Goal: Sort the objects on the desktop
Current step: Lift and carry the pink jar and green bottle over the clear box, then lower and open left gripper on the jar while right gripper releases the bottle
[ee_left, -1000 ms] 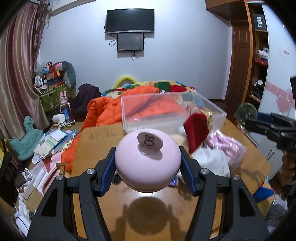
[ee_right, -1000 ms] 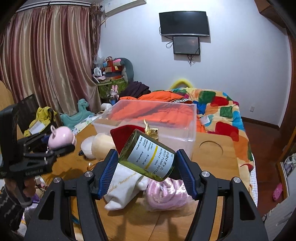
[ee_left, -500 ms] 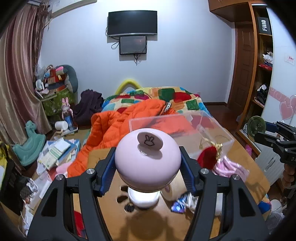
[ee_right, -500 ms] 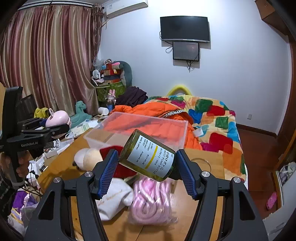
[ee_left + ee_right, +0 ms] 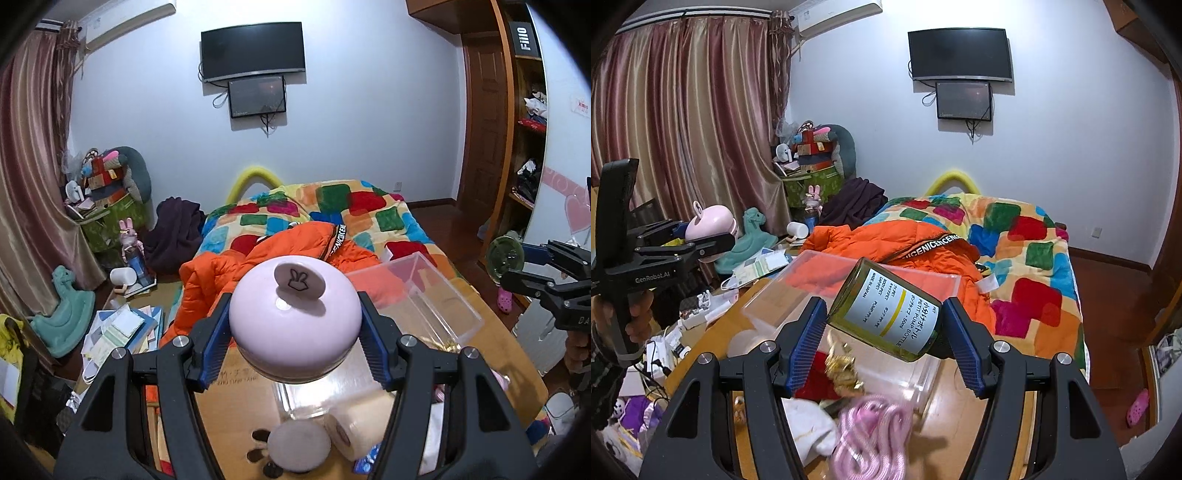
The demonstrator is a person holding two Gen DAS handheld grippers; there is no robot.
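My left gripper (image 5: 295, 334) is clamped on a round pink container (image 5: 294, 317) with a bunny-marked knob on top, both blue pads pressed to its sides, held in the air above the wooden table (image 5: 240, 398). My right gripper (image 5: 886, 341) is clamped on a green pump bottle (image 5: 888, 308) with a white label, tilted, its base up-left, held over the clear plastic bin (image 5: 849, 291). The bin sits on the table near the bed edge with the orange jacket (image 5: 908, 247) behind it. Below the bottle: gold ribbon (image 5: 844, 371), red cloth, pink rope bundle (image 5: 871, 432), white cloth. Below the pink container: a tape roll (image 5: 356, 428) and a round pinkish lid (image 5: 298, 446).
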